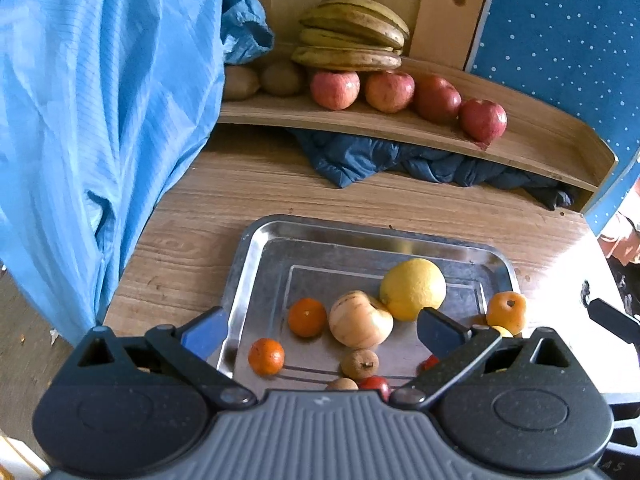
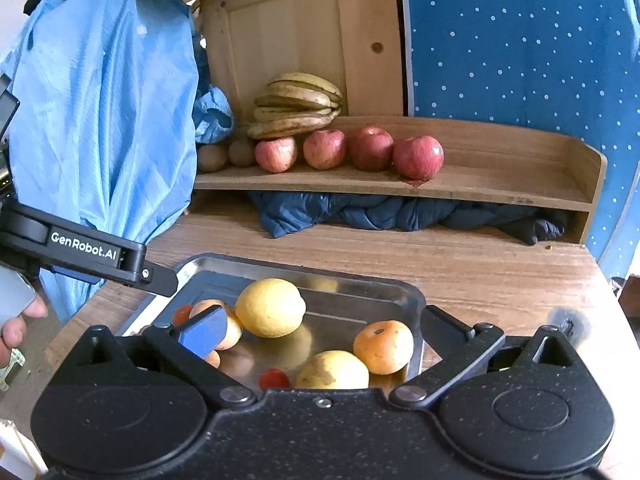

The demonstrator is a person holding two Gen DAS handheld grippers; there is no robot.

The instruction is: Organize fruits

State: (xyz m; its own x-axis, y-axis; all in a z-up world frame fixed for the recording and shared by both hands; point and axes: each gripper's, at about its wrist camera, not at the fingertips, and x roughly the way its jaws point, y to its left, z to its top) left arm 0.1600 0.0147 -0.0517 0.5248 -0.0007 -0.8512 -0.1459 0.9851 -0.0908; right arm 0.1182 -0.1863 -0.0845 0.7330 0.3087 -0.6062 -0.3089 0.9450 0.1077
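Observation:
A metal tray [image 1: 256, 256] lies on the wooden table and holds mixed fruit: a yellow lemon [image 1: 413, 289], a pale apple [image 1: 359, 320], small oranges [image 1: 307, 317], kiwis [image 1: 359, 364] and small red fruits. My left gripper [image 1: 320, 330] is open and empty over the tray's near end. My right gripper [image 2: 320, 330] is open and empty above the tray [image 2: 404, 292], over an orange [image 2: 383, 346] and a yellowish fruit [image 2: 332, 371]. A wooden shelf [image 1: 540, 140] behind holds bananas [image 1: 352, 36], red apples [image 1: 335, 89] and kiwis [image 1: 282, 77].
A blue garment [image 1: 100, 120] hangs at the left beside the table. Dark blue cloth [image 1: 400, 160] is stuffed under the shelf. A blue dotted wall [image 1: 560, 40] stands at the right. The table edge [image 1: 600, 300] runs down the right. The left gripper's body [image 2: 88, 256] shows at the left.

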